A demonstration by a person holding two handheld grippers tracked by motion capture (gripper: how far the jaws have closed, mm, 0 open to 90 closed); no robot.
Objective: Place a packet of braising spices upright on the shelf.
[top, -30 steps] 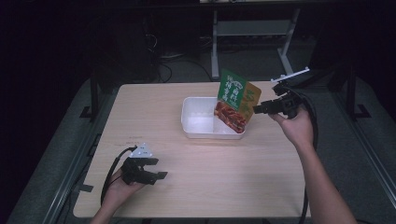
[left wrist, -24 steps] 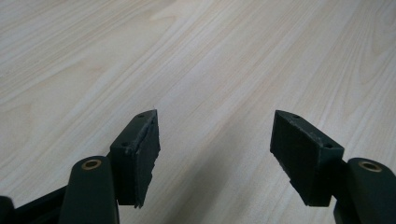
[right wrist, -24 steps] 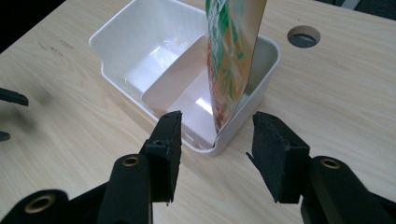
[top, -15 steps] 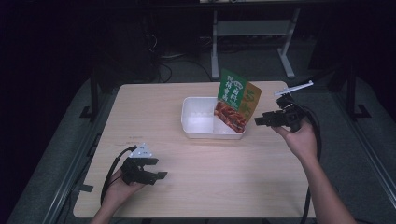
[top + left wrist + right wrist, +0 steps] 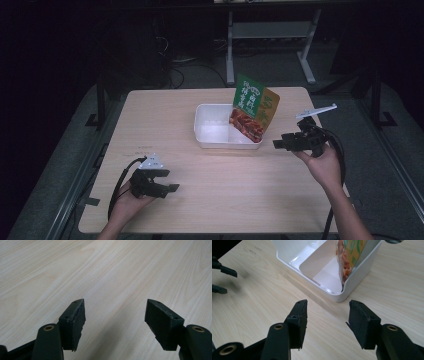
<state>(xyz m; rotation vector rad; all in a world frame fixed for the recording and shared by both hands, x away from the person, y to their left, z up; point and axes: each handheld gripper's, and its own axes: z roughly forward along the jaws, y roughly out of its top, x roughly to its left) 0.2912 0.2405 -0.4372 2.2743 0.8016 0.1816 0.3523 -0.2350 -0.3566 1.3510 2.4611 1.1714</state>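
- Snack pouch (image 5: 254, 110), green and orange with a red food print, is seen standing tilted in the right-hand compartment of the white tray (image 5: 212, 137); its lower edge is inside the tray and its top leans out over the tray's right wall. In the right gripper view the pouch (image 5: 348, 258) is propped against the near corner of the tray (image 5: 287, 255).
- Compared with a second ago, the pouch is no longer touched: back then the right gripper was up at its right edge, and now the right gripper (image 5: 277, 144) is found lower and nearer the person, clear of both pouch and tray.
- Its jaws have just been opening and are spread, with only bare table (image 5: 240, 190) between them, as is shown in the right gripper view (image 5: 325, 315).
- This is judged to mean that the pouch has been released into the tray and the placing step is done; whether it stays upright is left to its lean on the wall.
- Left gripper (image 5: 172, 189) is kept at the near left of the table, unmoved, jaws spread and empty (image 5: 115, 315), well apart from the tray.
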